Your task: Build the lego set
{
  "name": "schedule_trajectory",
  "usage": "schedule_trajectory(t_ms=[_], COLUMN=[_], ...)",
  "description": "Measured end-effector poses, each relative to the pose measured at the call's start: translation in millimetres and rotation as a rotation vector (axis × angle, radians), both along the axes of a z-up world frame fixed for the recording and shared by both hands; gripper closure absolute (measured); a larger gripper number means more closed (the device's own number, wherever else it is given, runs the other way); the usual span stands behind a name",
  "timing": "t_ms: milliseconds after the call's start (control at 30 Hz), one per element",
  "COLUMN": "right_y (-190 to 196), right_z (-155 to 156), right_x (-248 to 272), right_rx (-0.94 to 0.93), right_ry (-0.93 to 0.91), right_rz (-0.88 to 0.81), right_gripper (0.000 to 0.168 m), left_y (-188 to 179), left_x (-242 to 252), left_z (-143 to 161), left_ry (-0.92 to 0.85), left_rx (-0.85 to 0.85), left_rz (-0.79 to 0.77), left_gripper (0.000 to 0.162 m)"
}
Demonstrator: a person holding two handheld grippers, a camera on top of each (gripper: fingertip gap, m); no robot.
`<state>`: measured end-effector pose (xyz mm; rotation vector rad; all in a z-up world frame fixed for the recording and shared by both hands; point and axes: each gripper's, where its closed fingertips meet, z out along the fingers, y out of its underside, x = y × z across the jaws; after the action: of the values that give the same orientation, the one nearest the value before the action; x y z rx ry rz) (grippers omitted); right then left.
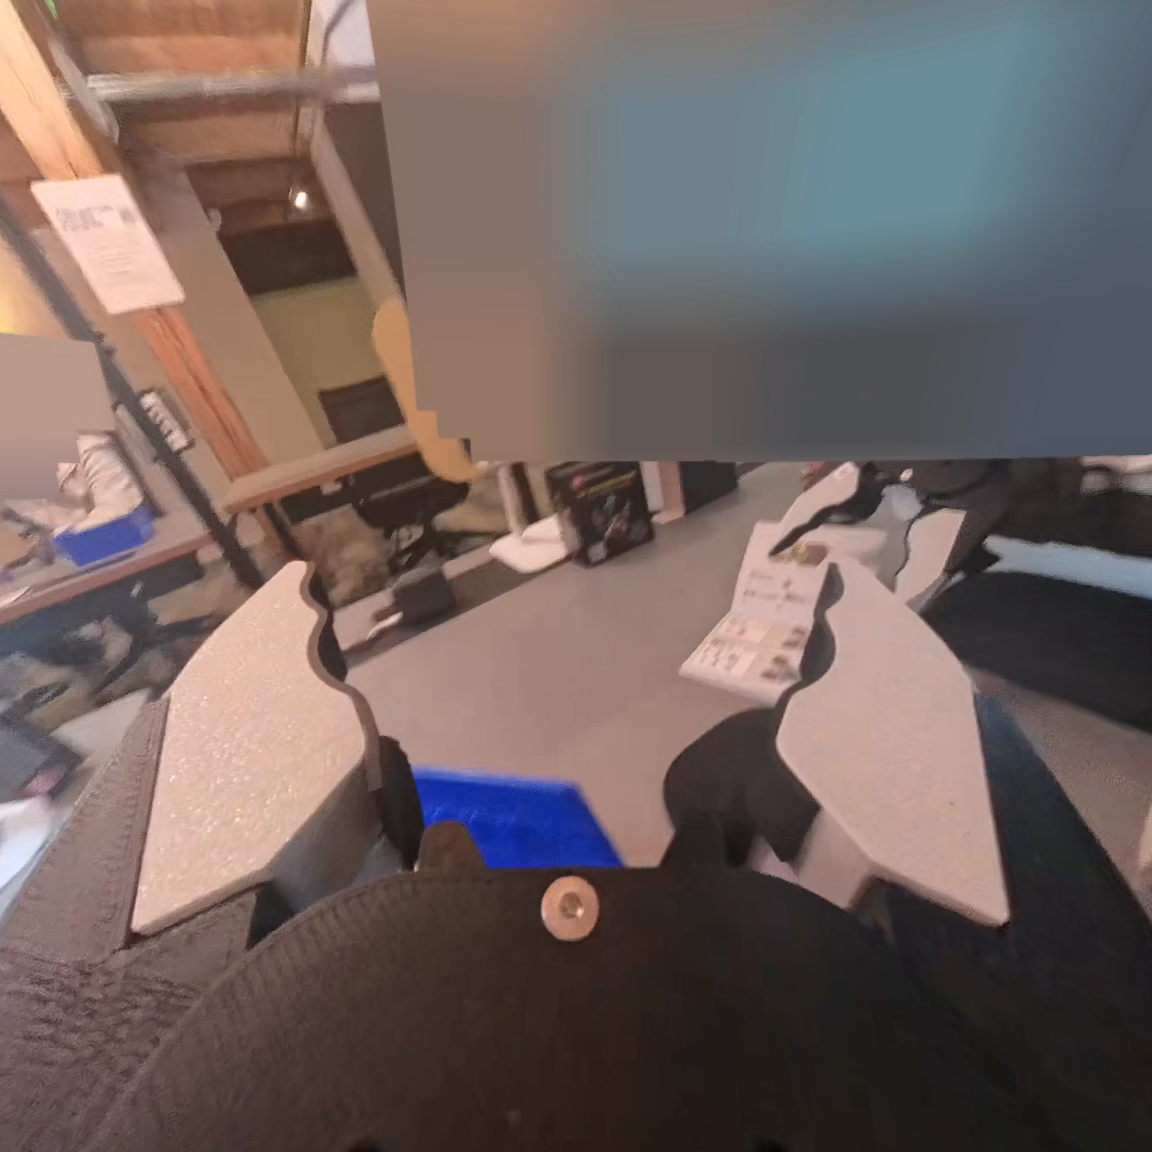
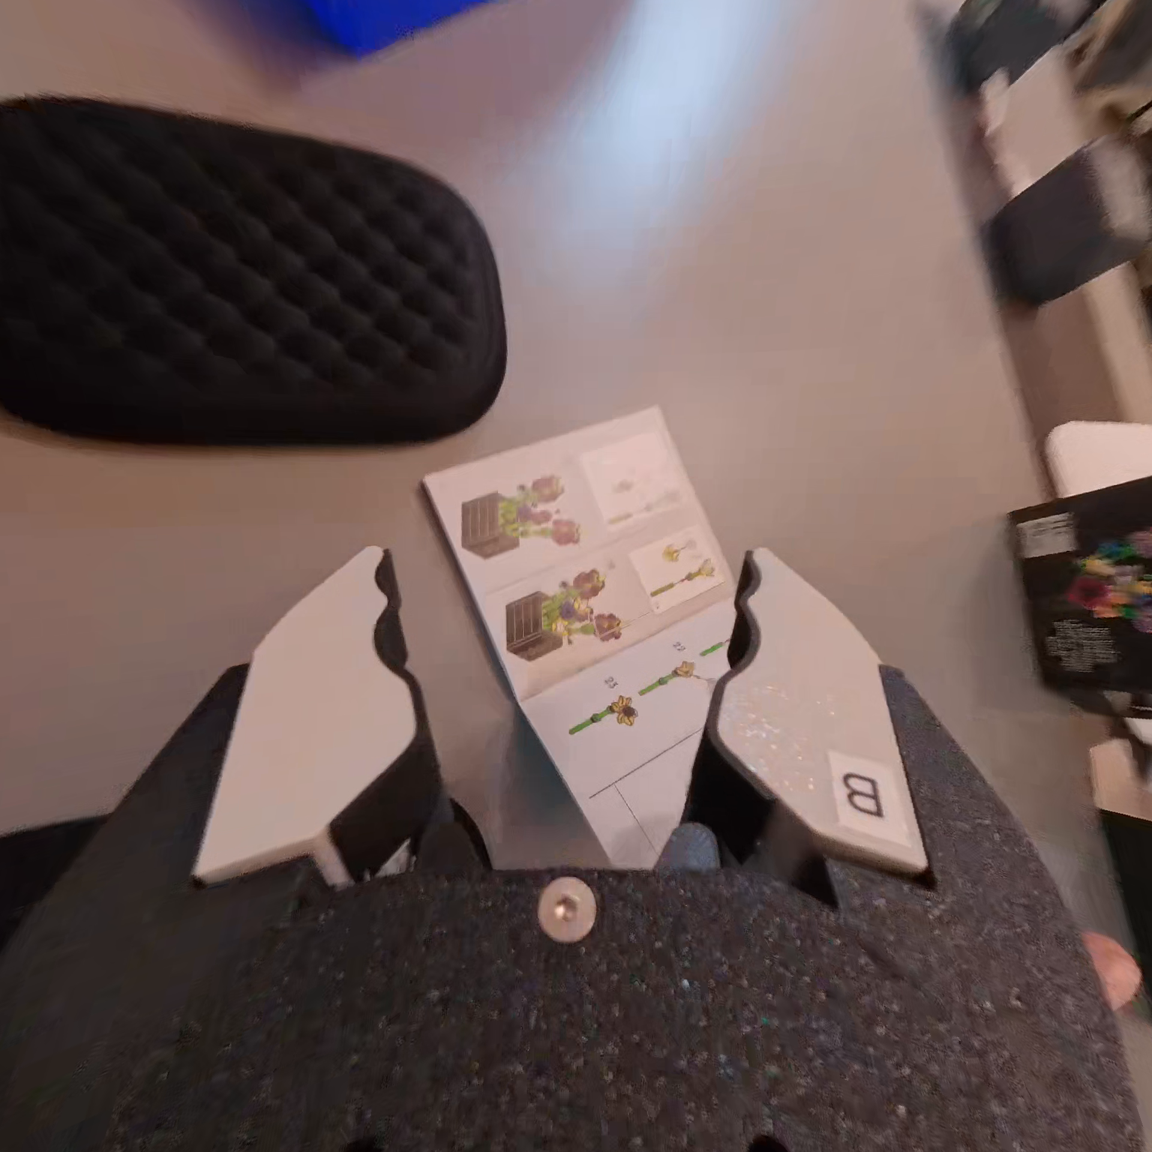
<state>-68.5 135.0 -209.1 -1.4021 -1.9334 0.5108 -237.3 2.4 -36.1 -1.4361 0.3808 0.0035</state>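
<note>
My left gripper (image 1: 570, 589) is open and empty, held above the grey table (image 1: 548, 673) and tilted up toward the room. A blue bin (image 1: 511, 823) shows low between its fingers. My right gripper (image 2: 564, 564) is open and empty, pointing down over an open instruction booklet (image 2: 580, 598) with flower pictures that lies on the grey table (image 2: 748, 312). The booklet also shows in the left wrist view (image 1: 767, 617), with the right gripper (image 1: 829, 523) beyond it. No loose bricks are visible.
A black quilted pad (image 2: 237, 274) lies left of the booklet. The dark lego box (image 2: 1091, 598) stands at the right; it also shows in the left wrist view (image 1: 601, 511). A blue bin corner (image 2: 374, 19) sits at the far edge. An office chair (image 1: 405, 505) stands beyond the table.
</note>
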Motion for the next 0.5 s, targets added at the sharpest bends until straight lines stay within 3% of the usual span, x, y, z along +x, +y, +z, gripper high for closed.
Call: schedule_trajectory(t_ms=[100, 200, 500], right_y=[10.1, 22.0, 37.1], right_z=[-32.0, -55.2, -62.1], right_x=[2.7, -0.3, -22.3], right_rx=[-0.142, -0.122, -0.171], right_ry=[-0.188, -0.234, -0.094], right_rz=[-0.033, -0.068, -0.187], right_gripper=[0.066, 0.069, 0.072], left_y=[-8.1, -17.3, -14.8], left_x=[-44.4, -70.9, -87.7], left_z=[-16.9, -27.2, -41.1], left_ry=[0.034, 0.039, 0.11], left_rx=[-0.108, -0.175, -0.236], left_rz=[0.164, 0.243, 0.27], left_gripper=[0.021, 0.025, 0.04])
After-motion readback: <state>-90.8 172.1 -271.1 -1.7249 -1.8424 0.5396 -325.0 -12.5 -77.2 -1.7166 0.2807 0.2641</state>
